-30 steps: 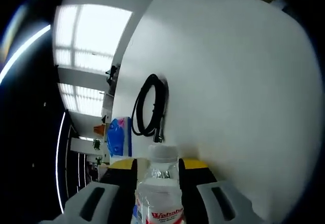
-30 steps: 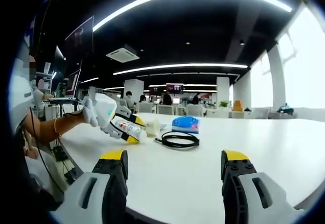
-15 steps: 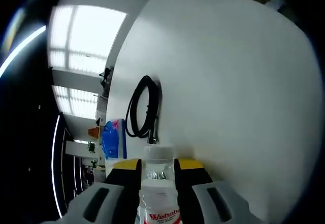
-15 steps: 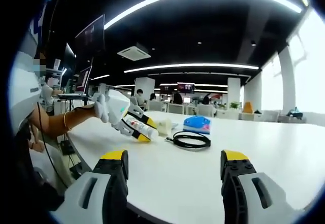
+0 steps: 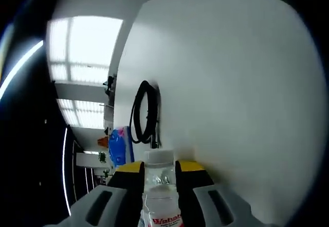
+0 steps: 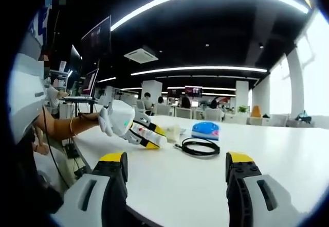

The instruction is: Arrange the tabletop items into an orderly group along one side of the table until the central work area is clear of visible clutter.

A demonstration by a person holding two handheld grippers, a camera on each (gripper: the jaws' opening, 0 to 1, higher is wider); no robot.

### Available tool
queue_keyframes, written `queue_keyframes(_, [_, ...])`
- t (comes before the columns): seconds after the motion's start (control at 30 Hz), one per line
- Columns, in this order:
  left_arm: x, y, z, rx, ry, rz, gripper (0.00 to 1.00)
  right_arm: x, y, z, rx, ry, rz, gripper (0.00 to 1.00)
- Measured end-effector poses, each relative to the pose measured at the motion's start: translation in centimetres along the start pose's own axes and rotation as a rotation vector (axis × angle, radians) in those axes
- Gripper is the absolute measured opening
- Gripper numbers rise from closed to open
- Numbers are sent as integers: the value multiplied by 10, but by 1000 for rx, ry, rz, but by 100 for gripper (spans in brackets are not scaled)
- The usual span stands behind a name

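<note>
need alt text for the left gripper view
The left hand-held gripper is shut on a clear water bottle, white cap forward, over a white table. Beyond the cap lie a coiled black cable and a blue packet.

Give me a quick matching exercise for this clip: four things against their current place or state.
1. water bottle
2. black cable
3. blue packet
4. right claw

a. open, holding nothing
b. coiled on the white table
c. clamped in the left claw
d. lying beyond the cable

Pairs: 1-c, 2-b, 3-d, 4-a
</note>
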State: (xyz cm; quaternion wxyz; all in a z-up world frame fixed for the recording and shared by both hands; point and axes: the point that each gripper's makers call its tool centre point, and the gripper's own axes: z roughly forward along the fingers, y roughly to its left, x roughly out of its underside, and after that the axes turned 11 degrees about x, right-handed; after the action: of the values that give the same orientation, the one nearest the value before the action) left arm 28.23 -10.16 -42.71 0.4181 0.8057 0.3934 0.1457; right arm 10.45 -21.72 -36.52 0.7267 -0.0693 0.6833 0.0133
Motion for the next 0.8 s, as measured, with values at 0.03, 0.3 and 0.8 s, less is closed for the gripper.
queue_keyframes(0.03, [0, 0, -1, -2, -8, -8, 22, 0, 0, 0, 0, 0, 2, 77])
queue_keyframes(0.3, [-1, 1, -1, -40, -38, -26, 21, 2, 2, 3, 0, 5, 8, 77])
queue_keyframes(0.8, [0, 7, -1, -59, -44, -46, 21, 7, -1, 5, 8, 31, 3, 77])
